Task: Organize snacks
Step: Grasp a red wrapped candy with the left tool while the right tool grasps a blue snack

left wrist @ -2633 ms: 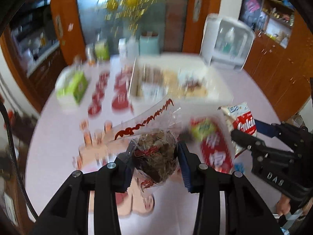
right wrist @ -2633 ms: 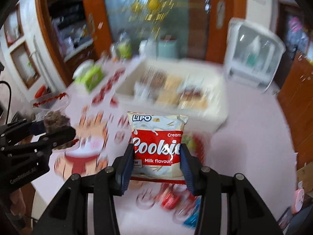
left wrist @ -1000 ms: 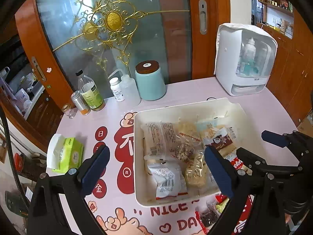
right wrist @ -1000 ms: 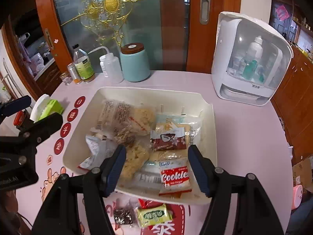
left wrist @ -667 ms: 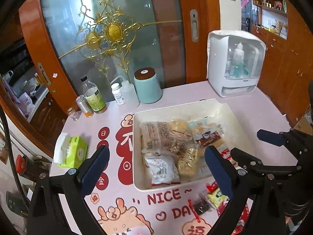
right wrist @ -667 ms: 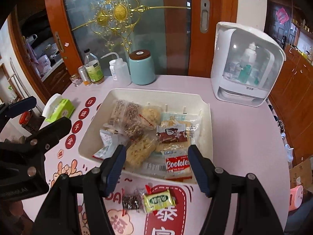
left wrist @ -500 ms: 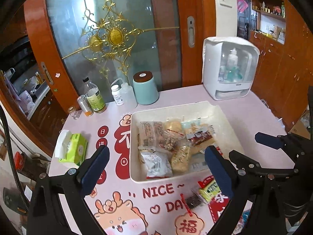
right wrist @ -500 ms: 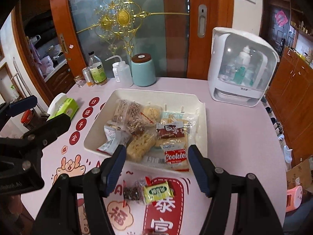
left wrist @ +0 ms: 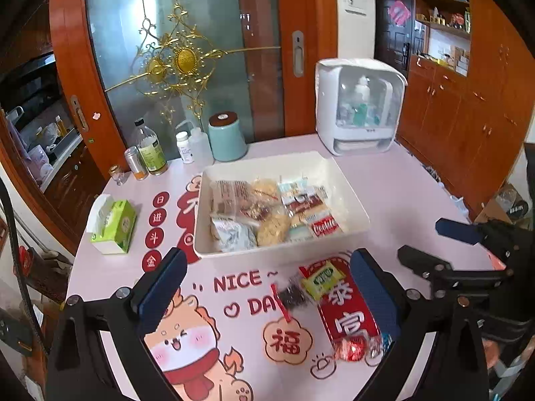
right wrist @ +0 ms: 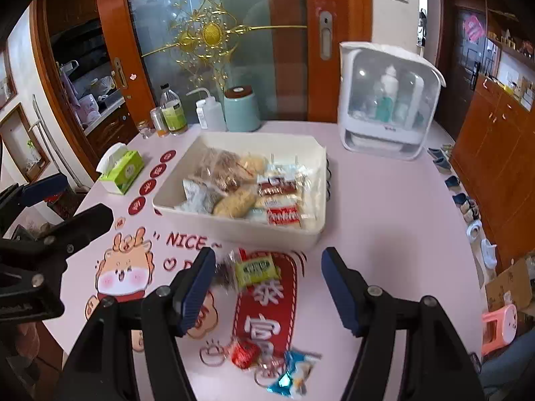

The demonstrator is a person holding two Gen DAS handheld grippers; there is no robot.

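A white bin [left wrist: 351, 207] [right wrist: 321, 170] on the pink table holds several snack packs, among them a red cookie pack [left wrist: 323, 226] [right wrist: 283, 216]. In front of it lie a green packet [left wrist: 321, 279] [right wrist: 255, 269] and a dark packet [left wrist: 291, 295] [right wrist: 224, 272]. A red candy [left wrist: 349, 349] [right wrist: 243, 357] and a blue packet [right wrist: 294, 372] lie nearer the front edge. My left gripper [left wrist: 267, 297] is open and empty above the table in front of the bin. My right gripper [right wrist: 267, 290] is open and empty above the green packet.
A green tissue box [left wrist: 112, 224] [right wrist: 121, 167] sits at the left. Bottles [left wrist: 150, 153] and a teal canister [left wrist: 227, 137] [right wrist: 241, 108] stand behind the bin. A white cabinet appliance [left wrist: 359, 107] [right wrist: 388, 100] stands at back right. The table edge falls off at right.
Both grippers let go of their snack packs into the bin, opened, and have pulled back and up from it. More of the table front and the loose packets shows now.
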